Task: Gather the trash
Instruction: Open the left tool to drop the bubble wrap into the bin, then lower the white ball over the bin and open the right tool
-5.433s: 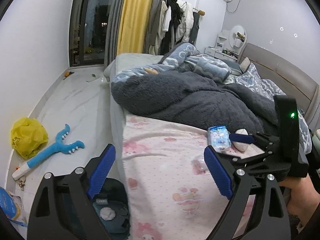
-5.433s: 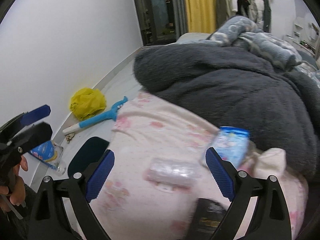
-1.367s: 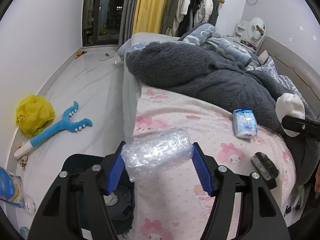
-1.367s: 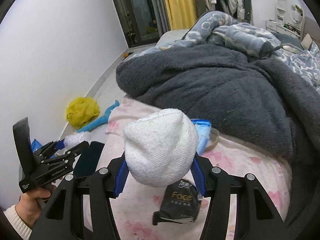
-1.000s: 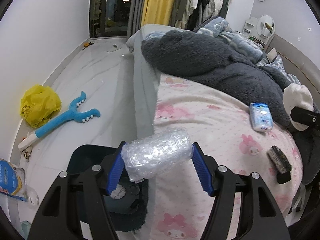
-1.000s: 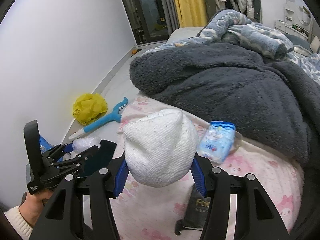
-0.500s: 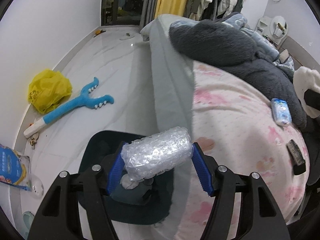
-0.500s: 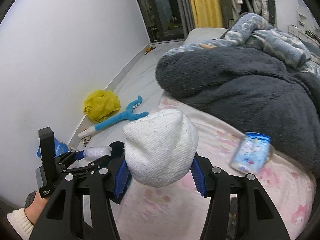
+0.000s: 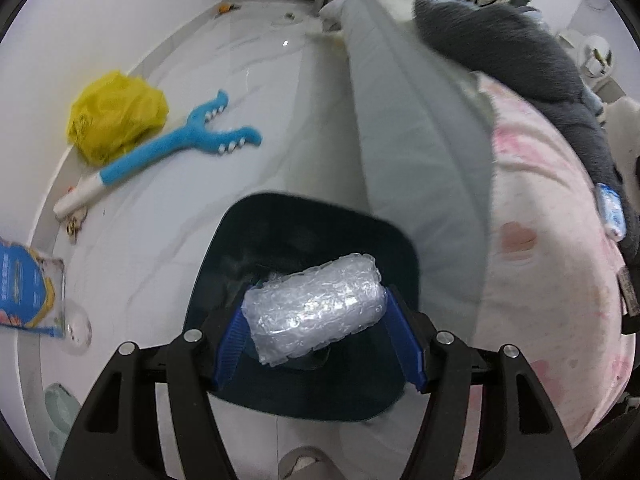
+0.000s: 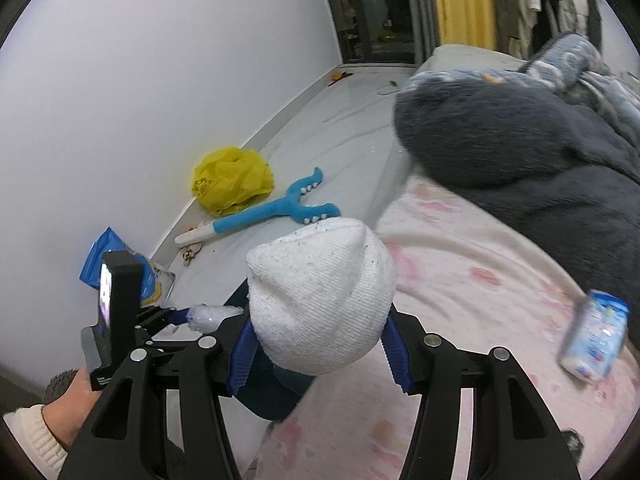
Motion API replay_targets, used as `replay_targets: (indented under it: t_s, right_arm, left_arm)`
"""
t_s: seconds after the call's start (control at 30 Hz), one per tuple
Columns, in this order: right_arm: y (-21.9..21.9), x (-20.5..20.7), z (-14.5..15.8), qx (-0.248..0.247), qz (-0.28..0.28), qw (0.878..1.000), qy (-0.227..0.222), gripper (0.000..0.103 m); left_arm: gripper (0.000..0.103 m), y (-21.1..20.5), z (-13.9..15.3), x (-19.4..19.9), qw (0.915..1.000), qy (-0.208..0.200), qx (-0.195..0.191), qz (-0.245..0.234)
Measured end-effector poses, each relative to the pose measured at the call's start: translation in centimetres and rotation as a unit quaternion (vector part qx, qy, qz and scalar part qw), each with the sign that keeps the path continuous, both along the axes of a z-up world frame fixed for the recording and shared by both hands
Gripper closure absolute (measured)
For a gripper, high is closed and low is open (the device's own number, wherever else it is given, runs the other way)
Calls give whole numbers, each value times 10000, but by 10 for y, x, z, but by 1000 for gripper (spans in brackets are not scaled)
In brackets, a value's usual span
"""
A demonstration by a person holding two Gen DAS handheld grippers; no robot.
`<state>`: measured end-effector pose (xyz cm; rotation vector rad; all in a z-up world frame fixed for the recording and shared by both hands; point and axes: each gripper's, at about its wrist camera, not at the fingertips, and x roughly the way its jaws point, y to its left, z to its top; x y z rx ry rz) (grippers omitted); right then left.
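My left gripper (image 9: 318, 334) is shut on a clear bubble-wrap roll (image 9: 316, 306) and holds it right above the open dark teal trash bin (image 9: 280, 392) on the floor beside the bed. My right gripper (image 10: 318, 350) is shut on a white sock (image 10: 320, 300) and holds it over the edge of the pink bedsheet (image 10: 460, 300). The left gripper (image 10: 192, 316) with the bubble wrap also shows in the right wrist view, low at the left. A blue tissue pack (image 10: 594, 336) lies on the sheet at the right.
On the white floor lie a yellow plastic bag (image 9: 114, 116), a blue plush toy (image 9: 176, 148) and a blue snack packet (image 9: 28, 288) by the wall. A dark grey blanket (image 10: 520, 148) covers the far part of the bed. A dark packet (image 9: 626, 292) lies on the sheet.
Both grippers closed on their items since the earliest frames. The left gripper swung left off the bed to above the bin. The right gripper followed leftward with the sock.
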<state>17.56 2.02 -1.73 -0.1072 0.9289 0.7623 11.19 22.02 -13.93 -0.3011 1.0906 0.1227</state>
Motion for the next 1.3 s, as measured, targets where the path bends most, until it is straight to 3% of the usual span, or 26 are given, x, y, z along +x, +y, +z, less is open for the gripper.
replay_targets:
  t_s: [0.37, 0.5, 0.63, 1.3]
  right_arm:
    - [54, -9, -23, -247, 491, 9985, 84, 47]
    - [68, -8, -32, -338, 564, 9977, 149, 47]
    - [78, -7, -42, -415, 615, 9970, 218, 47]
    - [131, -11, -106, -924, 814, 9899, 701, 47]
  left_arm:
    - [35, 35, -38, -5, 9963, 733, -369, 275]
    - [29, 45, -43, -8, 9946, 821, -518, 369]
    - [21, 51, -38, -13, 9950, 724, -573, 388]
    - [20, 80, 18, -40, 9984, -361, -181, 398]
